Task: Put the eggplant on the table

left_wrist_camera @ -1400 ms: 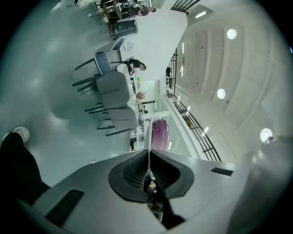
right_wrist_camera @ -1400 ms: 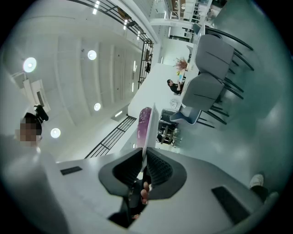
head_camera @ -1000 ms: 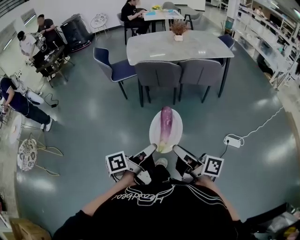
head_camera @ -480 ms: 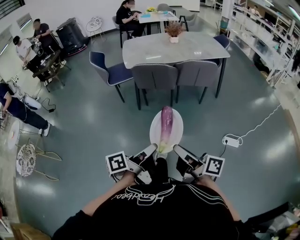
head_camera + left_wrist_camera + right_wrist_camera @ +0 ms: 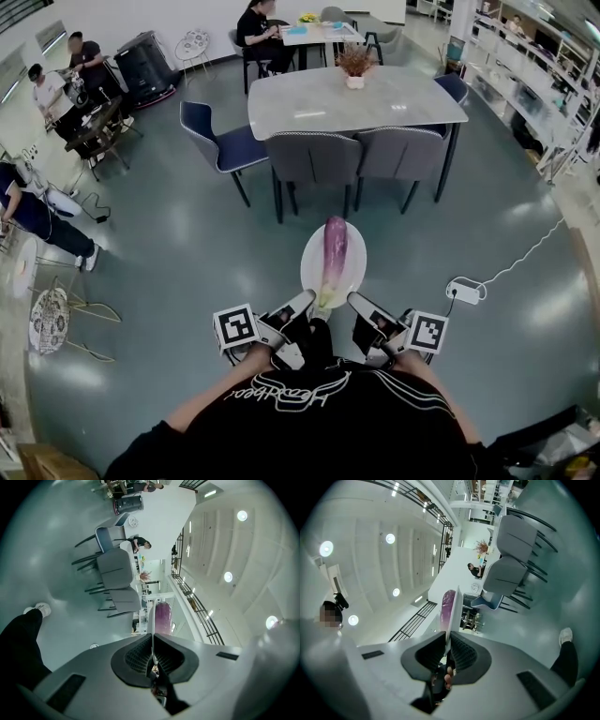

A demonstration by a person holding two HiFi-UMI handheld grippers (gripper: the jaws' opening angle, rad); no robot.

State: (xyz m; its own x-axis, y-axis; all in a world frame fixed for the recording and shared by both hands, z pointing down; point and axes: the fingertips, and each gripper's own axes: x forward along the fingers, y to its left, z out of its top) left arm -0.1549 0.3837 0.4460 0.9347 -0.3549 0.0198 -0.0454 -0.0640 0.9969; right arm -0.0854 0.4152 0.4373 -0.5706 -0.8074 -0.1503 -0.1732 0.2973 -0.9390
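A grey upholstered chair (image 5: 314, 155) and a second grey chair (image 5: 398, 150) stand side by side well ahead of the left gripper (image 5: 298, 304). A dark blue chair (image 5: 225, 141) sits further left. A white power strip (image 5: 466, 290) lies near the right gripper (image 5: 360, 302), on its right.

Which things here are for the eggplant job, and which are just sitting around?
For the job: eggplant, the plate under it, left gripper and right gripper shut on the plate's rim, the grey table.
Just around: chairs, potted plant, power strip.
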